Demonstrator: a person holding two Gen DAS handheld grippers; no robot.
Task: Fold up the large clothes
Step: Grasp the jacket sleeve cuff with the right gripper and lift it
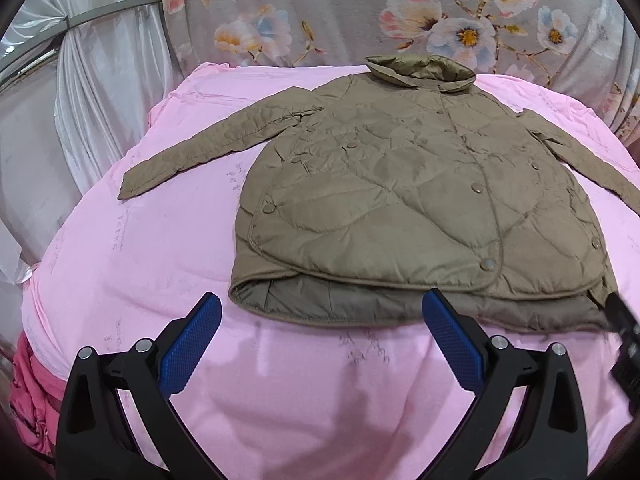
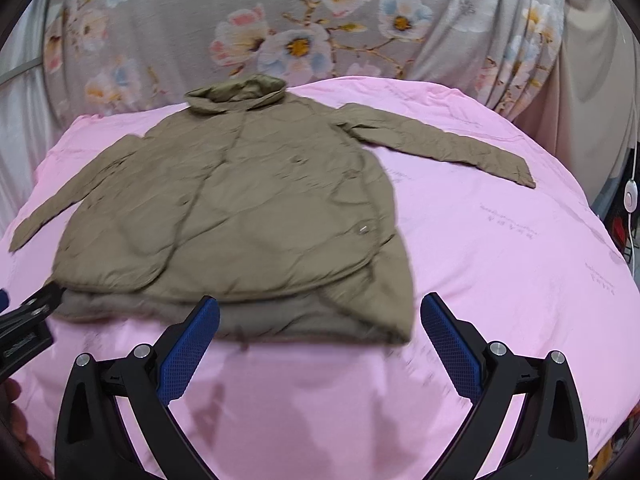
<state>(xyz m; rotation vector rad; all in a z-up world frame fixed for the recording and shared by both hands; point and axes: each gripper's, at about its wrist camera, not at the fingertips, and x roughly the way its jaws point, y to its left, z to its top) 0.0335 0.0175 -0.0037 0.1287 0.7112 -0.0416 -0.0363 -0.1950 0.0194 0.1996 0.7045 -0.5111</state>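
An olive-brown quilted jacket [image 1: 400, 184] lies flat and buttoned on a pink sheet [image 1: 140, 272], collar at the far side, both sleeves spread outward. In the right wrist view the jacket [image 2: 248, 208] is blurred. My left gripper [image 1: 320, 308] is open just short of the hem, its blue pads [image 1: 192, 340] holding nothing. My right gripper [image 2: 320, 312] is open too, at the hem near the jacket's right corner, nothing held. Each gripper shows at the edge of the other's view: the right one [image 1: 624, 340] and the left one [image 2: 28, 316].
The pink sheet [image 2: 500, 260] covers a bed-like surface. A grey floral cloth [image 1: 360, 12] hangs behind it. White curtains [image 1: 80, 92] hang at the left. Crumpled red fabric [image 1: 28, 400] lies low on the left. A white cord with a switch [image 2: 631, 196] hangs at the right.
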